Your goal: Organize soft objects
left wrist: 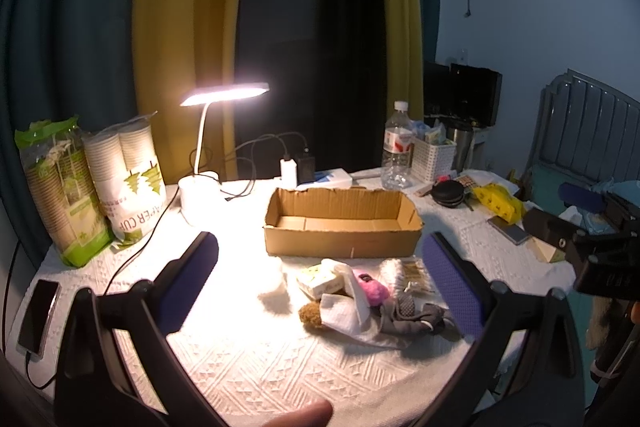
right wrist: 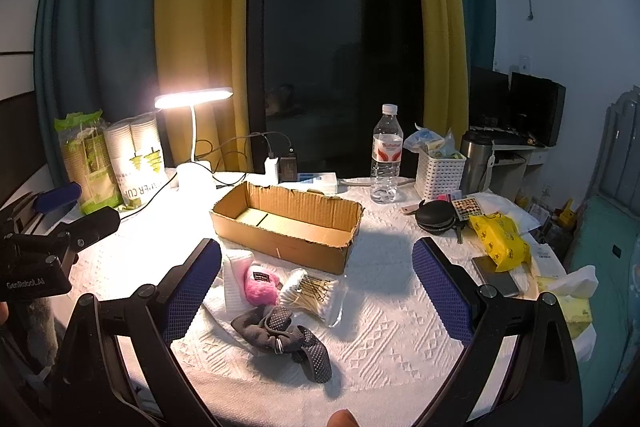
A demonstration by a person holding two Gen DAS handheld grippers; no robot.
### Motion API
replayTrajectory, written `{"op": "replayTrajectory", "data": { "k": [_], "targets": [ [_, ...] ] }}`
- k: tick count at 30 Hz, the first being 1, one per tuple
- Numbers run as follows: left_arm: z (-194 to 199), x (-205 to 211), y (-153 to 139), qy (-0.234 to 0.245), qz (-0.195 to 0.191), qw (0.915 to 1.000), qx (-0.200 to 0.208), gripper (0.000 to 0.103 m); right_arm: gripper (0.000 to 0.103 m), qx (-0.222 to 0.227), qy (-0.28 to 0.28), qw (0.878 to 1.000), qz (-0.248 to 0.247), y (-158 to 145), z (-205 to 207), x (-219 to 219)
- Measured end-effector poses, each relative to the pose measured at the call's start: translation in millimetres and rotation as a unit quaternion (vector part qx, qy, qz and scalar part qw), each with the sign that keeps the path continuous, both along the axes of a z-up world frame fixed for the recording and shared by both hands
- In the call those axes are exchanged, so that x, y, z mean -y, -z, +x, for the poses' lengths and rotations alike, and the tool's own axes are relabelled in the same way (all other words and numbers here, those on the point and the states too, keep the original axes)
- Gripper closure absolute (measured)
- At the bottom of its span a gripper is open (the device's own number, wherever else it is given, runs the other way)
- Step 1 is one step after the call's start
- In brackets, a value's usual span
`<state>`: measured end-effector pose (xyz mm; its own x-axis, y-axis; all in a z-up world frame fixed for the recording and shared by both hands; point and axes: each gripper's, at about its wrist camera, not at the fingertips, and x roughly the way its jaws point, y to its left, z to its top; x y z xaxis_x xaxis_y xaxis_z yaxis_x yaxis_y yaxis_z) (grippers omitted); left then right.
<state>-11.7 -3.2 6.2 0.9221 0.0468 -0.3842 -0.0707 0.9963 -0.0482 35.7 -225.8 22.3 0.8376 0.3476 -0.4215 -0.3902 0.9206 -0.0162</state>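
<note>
An empty cardboard box [left wrist: 340,223] [right wrist: 288,223] stands mid-table. In front of it lies a pile: a pink fluffy piece [left wrist: 374,287] [right wrist: 261,285], grey dotted socks [left wrist: 416,319] [right wrist: 288,339], a bag of cotton swabs [left wrist: 408,275] [right wrist: 312,293], a white tissue [left wrist: 344,315], a brown pompom [left wrist: 312,315] and a white fluffy ball [left wrist: 276,287]. My left gripper [left wrist: 320,283] is open above the pile, empty. My right gripper [right wrist: 316,291] is open above the pile, empty. Each gripper shows at the edge of the other's view.
A lit desk lamp [left wrist: 224,95], paper cup packs [left wrist: 132,179], a water bottle [right wrist: 386,155], a white basket [right wrist: 438,173], a yellow packet [right wrist: 500,239], phones [left wrist: 36,315] [right wrist: 496,277] and chargers with cables [left wrist: 296,165] stand around the white tablecloth [left wrist: 280,367].
</note>
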Motion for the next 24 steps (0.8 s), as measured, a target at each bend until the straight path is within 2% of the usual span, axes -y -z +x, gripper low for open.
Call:
{"op": "replayTrajectory", "data": {
  "k": [5,9,17,24],
  "targets": [
    [13,-3,4,0.004,0.0,1.0,-0.009,0.001,0.005,-0.004,0.004,1.0,-0.005,5,11,0],
    [31,-8,17,0.002,-0.005,0.9994,-0.033,0.001,0.005,-0.009,0.012,1.0,-0.013,14,23,2],
    [66,-12,53,0.006,-0.009,0.9959,-0.089,0.001,0.005,-0.061,0.026,0.998,-0.02,48,60,11],
    [97,-19,95,0.005,-0.017,0.9894,-0.144,0.001,0.005,-0.111,0.014,0.993,-0.025,83,91,9]
  ]
}}
